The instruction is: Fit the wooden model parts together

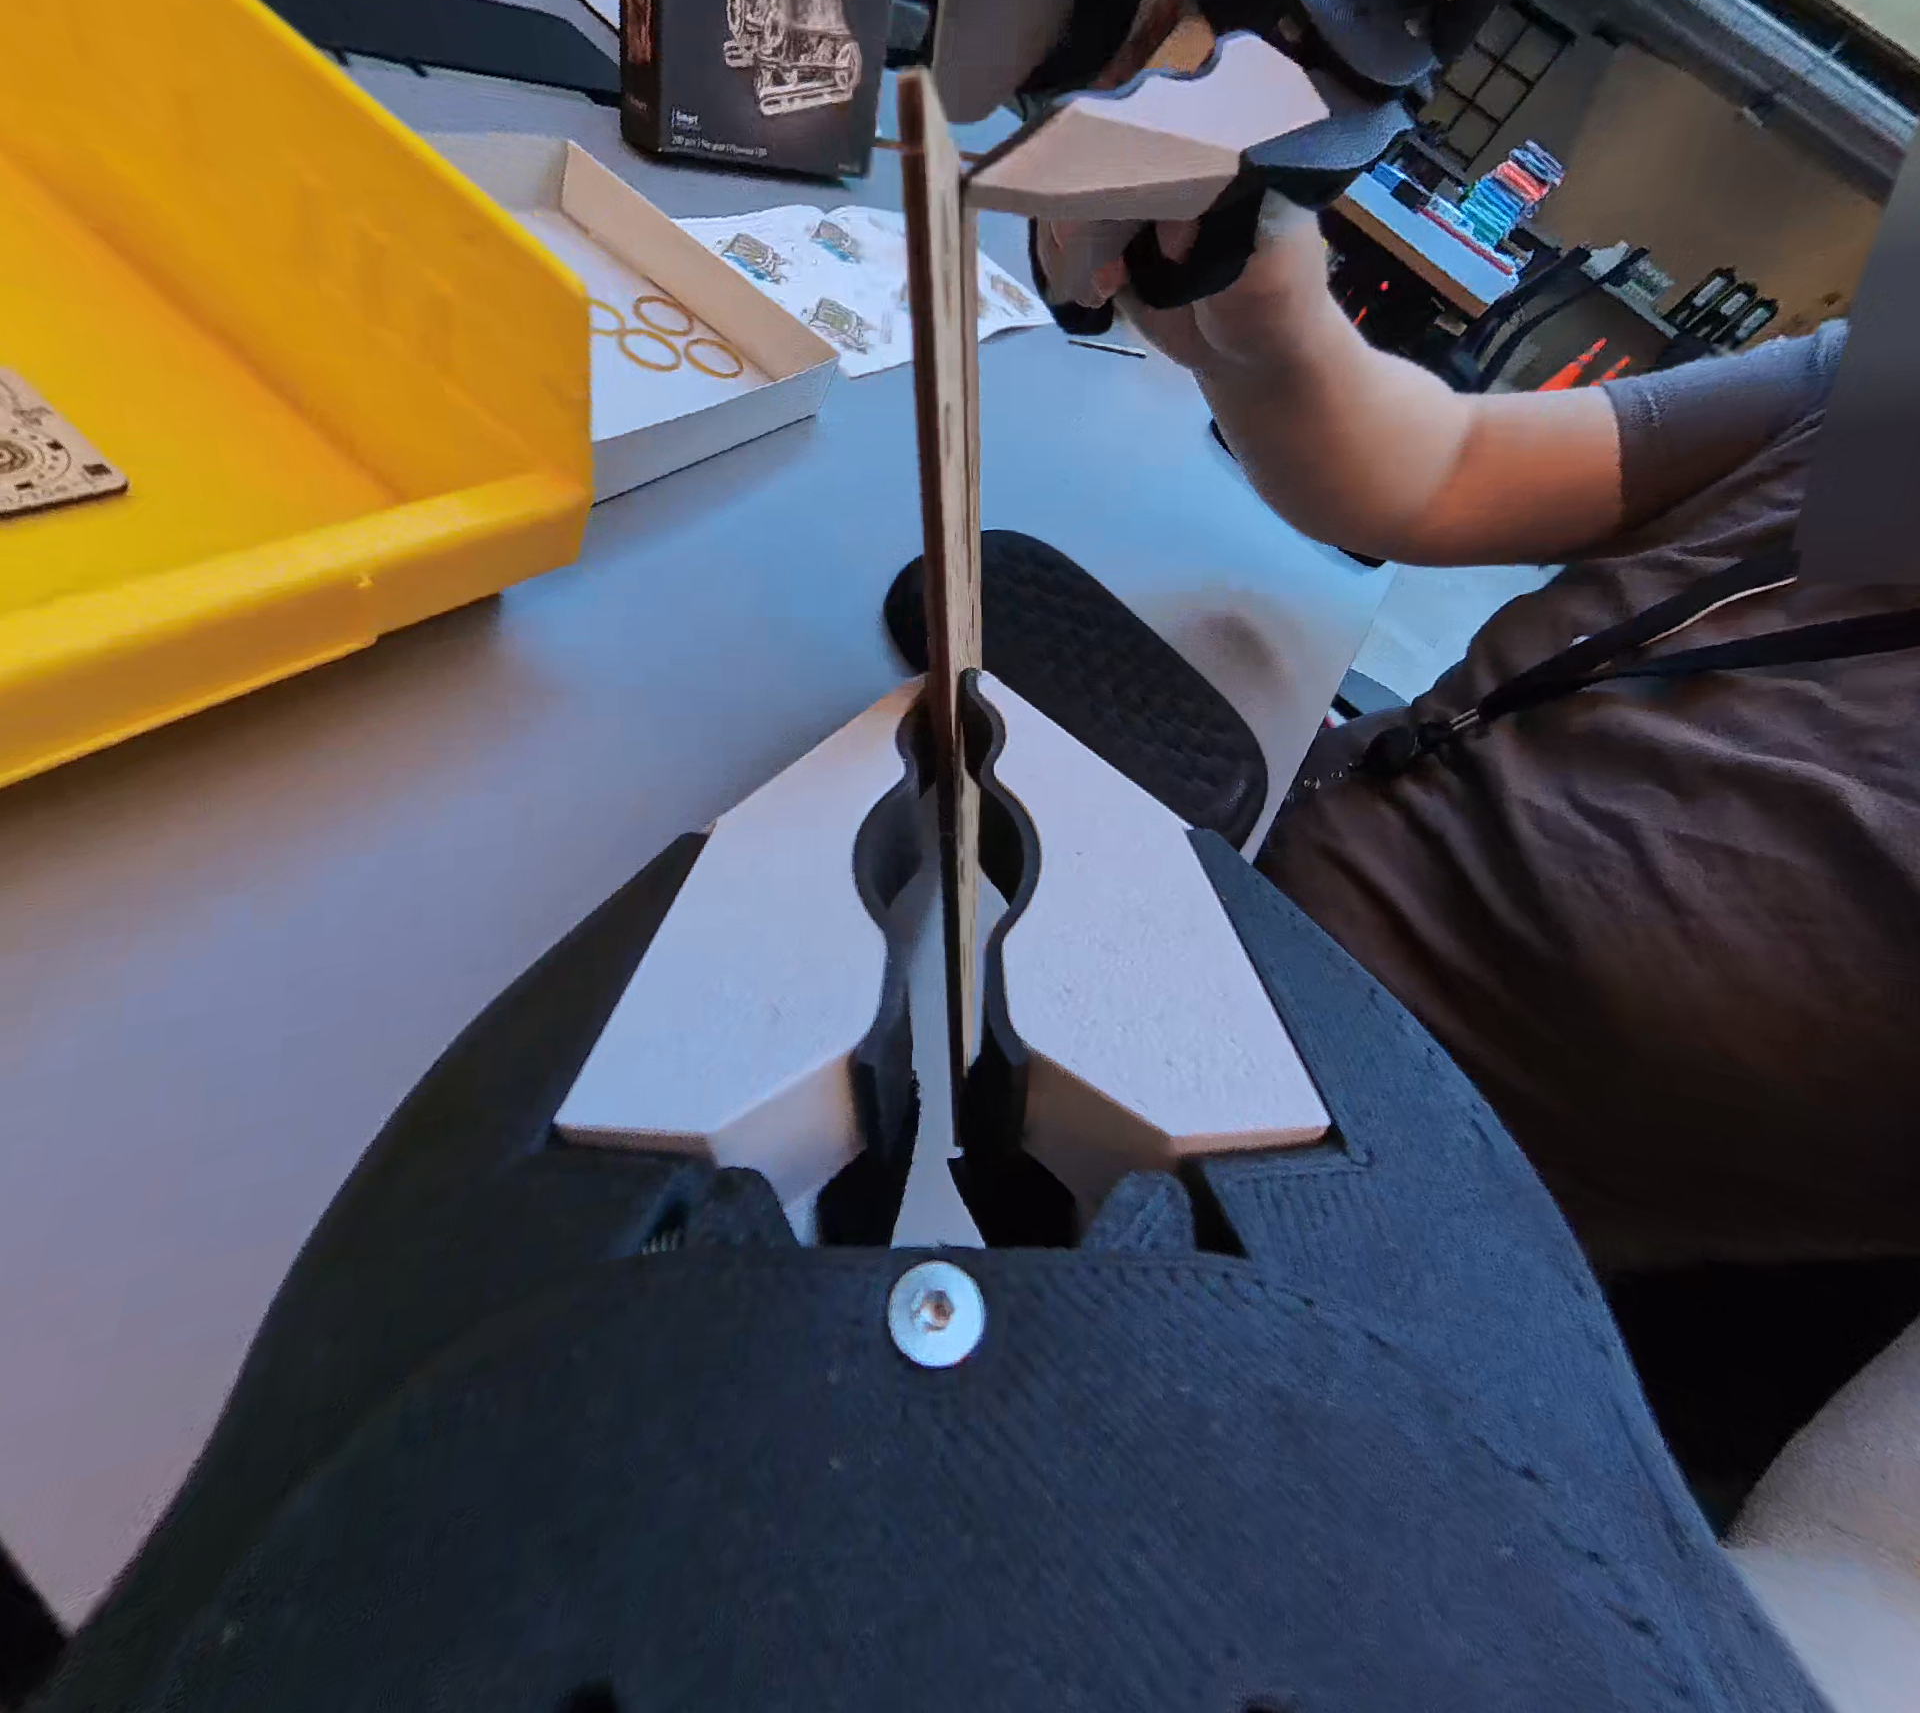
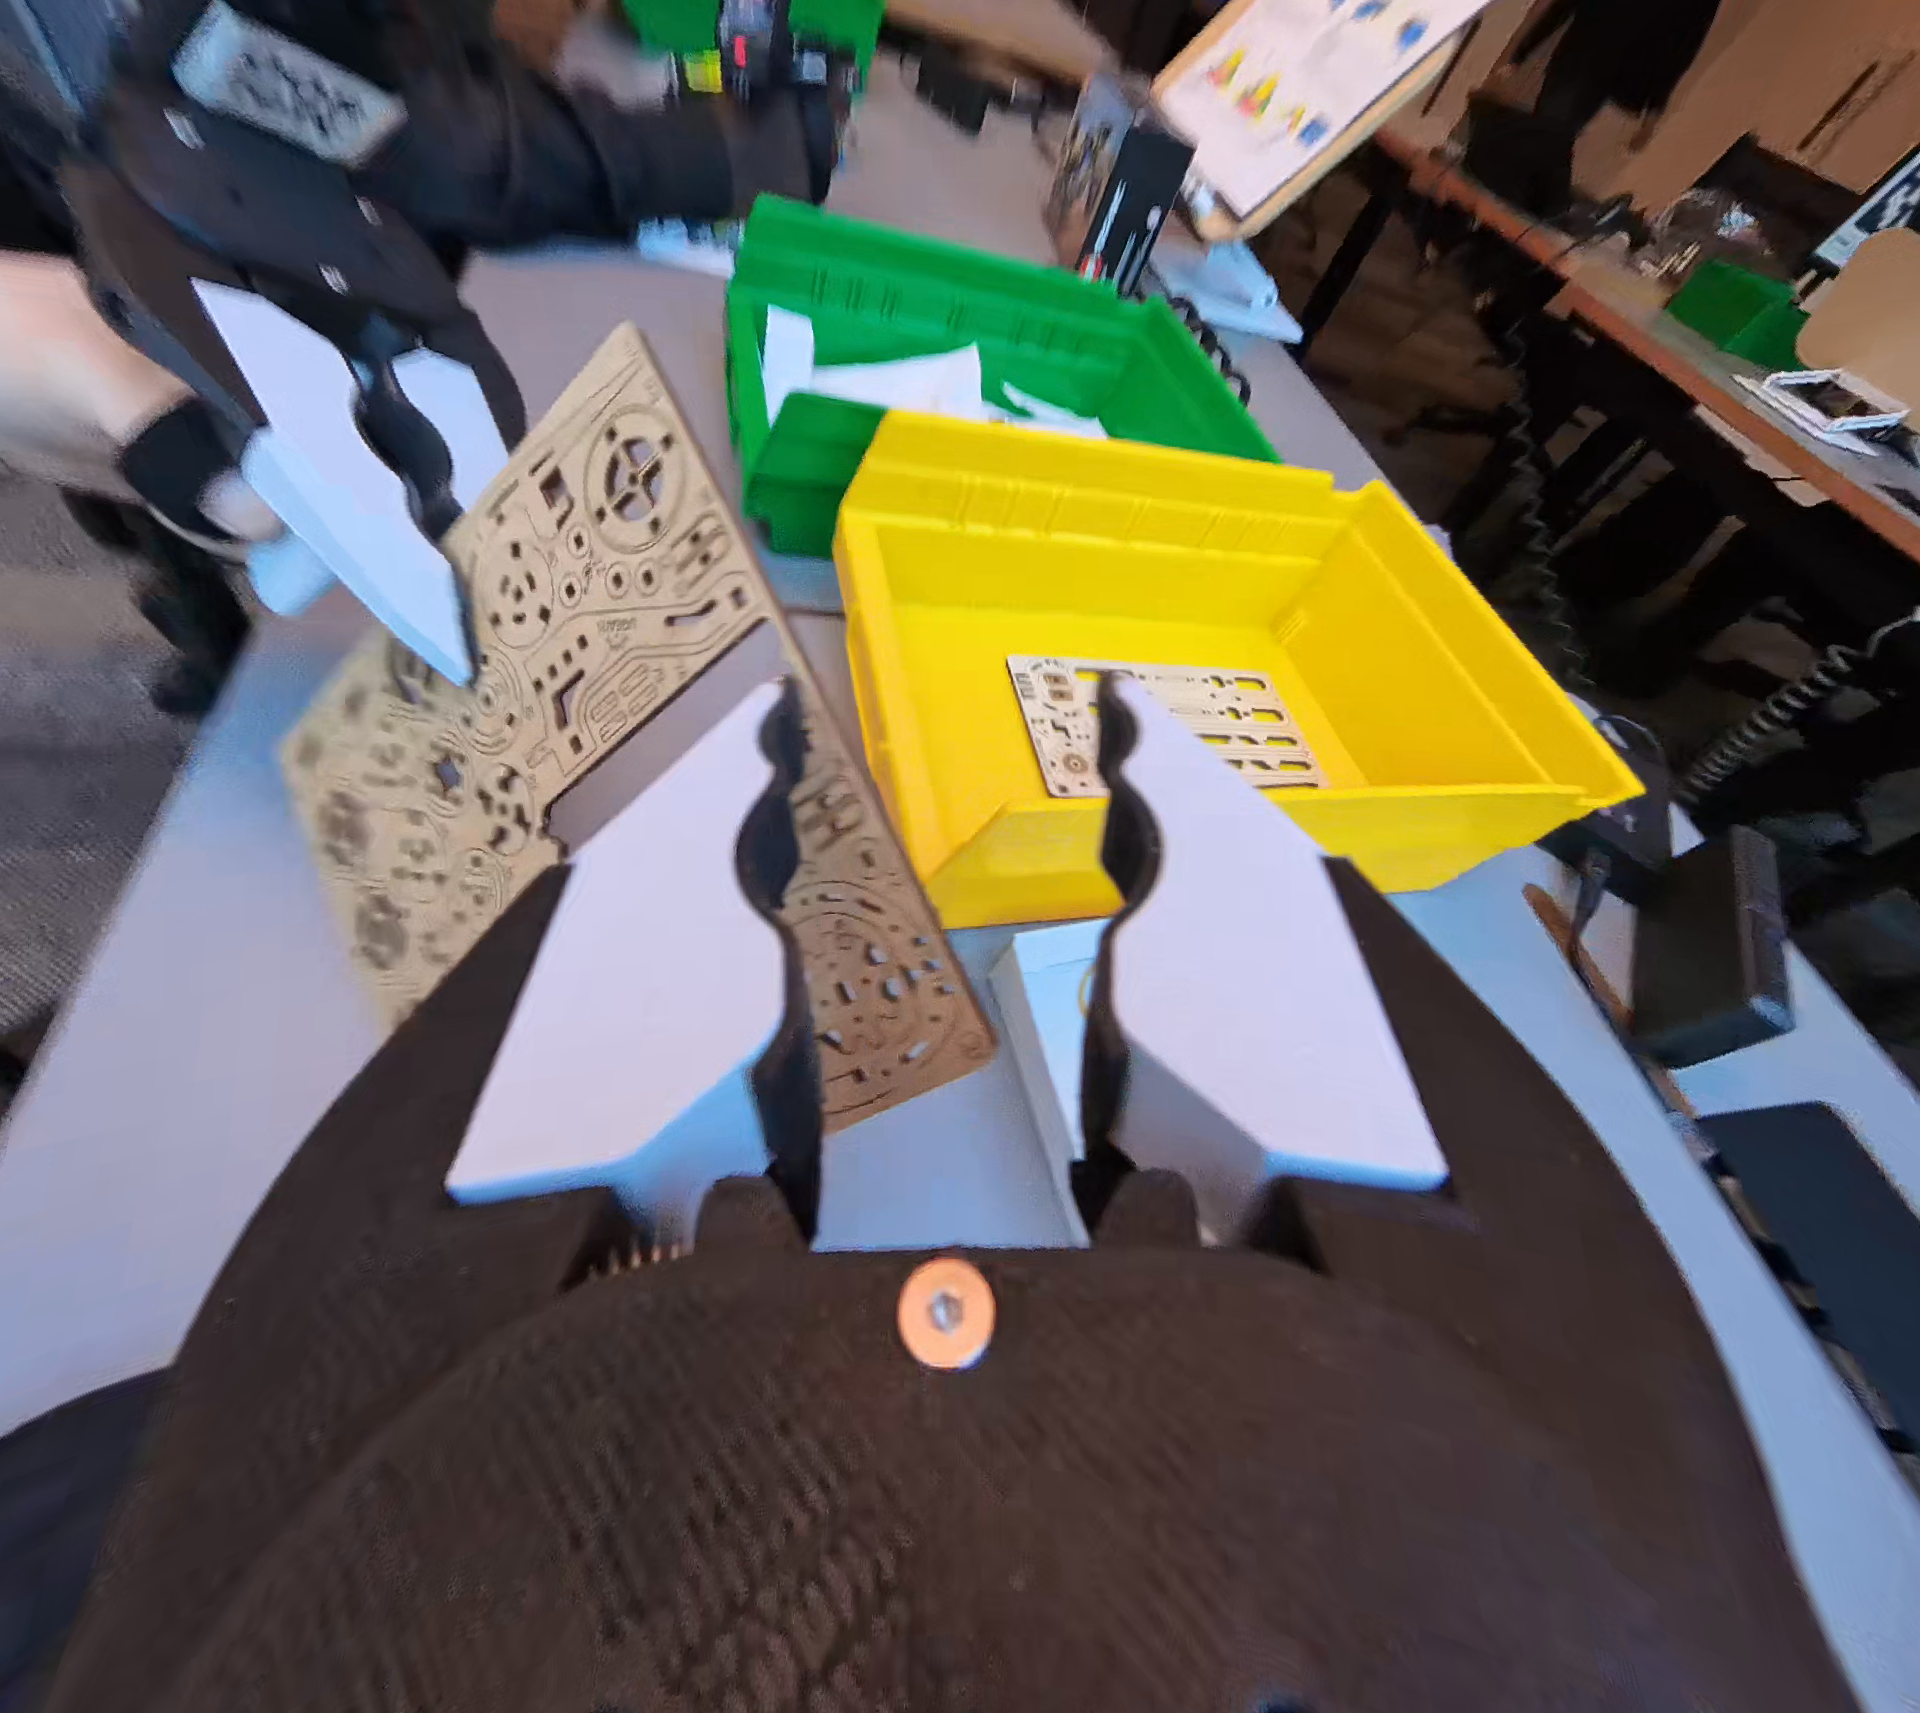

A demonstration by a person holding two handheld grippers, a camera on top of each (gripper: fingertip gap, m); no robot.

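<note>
My left gripper is shut on a thin wooden sheet of laser-cut model parts, which I see edge-on, standing up from the fingertips above the grey table. In the right wrist view the same sheet shows its flat face, with the left gripper clamped on its upper left part. My right gripper is open wide; the sheet's right edge lies by the left finger, and the pads do not press on it. In the left wrist view the right gripper is open around the sheet's top end.
A yellow bin holds a smaller wooden sheet; it also shows in the left wrist view. A green bin stands behind it. A white tray holds rubber bands. The kit box, a booklet and a black pad are on the table.
</note>
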